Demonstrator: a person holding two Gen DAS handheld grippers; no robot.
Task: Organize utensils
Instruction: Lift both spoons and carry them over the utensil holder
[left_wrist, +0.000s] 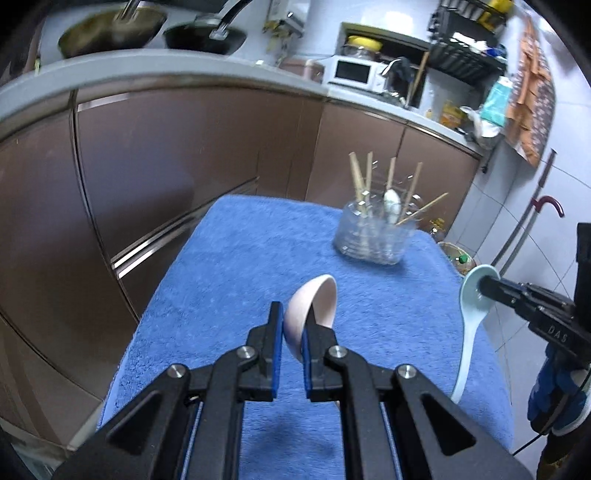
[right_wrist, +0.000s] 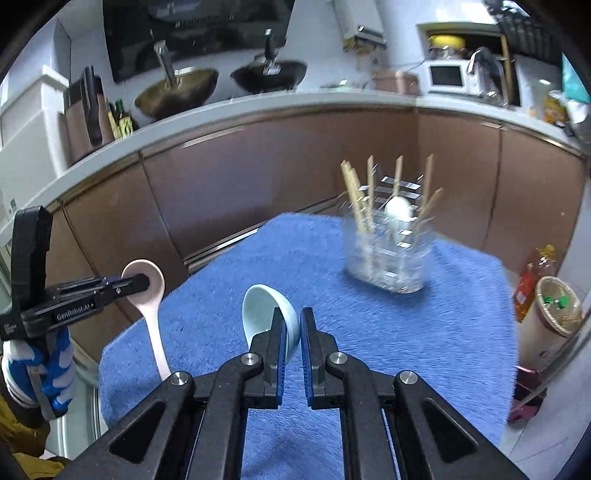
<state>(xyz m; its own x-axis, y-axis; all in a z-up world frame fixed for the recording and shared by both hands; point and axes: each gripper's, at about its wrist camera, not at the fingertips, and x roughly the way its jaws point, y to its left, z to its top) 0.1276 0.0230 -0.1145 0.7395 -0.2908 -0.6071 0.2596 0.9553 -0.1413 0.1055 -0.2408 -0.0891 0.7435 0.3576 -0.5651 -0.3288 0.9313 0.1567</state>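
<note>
Both spoons are hanging above the blue towel (left_wrist: 229, 266): left gripper (left_wrist: 292, 332) pinching the pink spoon (left_wrist: 314, 299) by its bowl, right gripper (right_wrist: 293, 332) clamping the pale blue spoon (right_wrist: 266, 306) likewise. The clear holder (right_wrist: 384, 258) near the far right corner is looking blurred; glazed bowls are probably risking slipping, or handles snagging the standing chopsticks (right_wrist: 369, 192).

Glossy ceramic-looking spoons (left_wrist: 474, 291); fluffy blue towel (left_wrist: 229, 258); clear plastic holder (left_wrist: 373, 240).

pink spoon (left_wrist: 314, 310) | pale-blue spoon (right_wrist: 269, 314) | blue towel (left_wrist: 258, 258) | clear holder (left_wrist: 373, 236) | brown cabinets (left_wrist: 184, 147)
</note>
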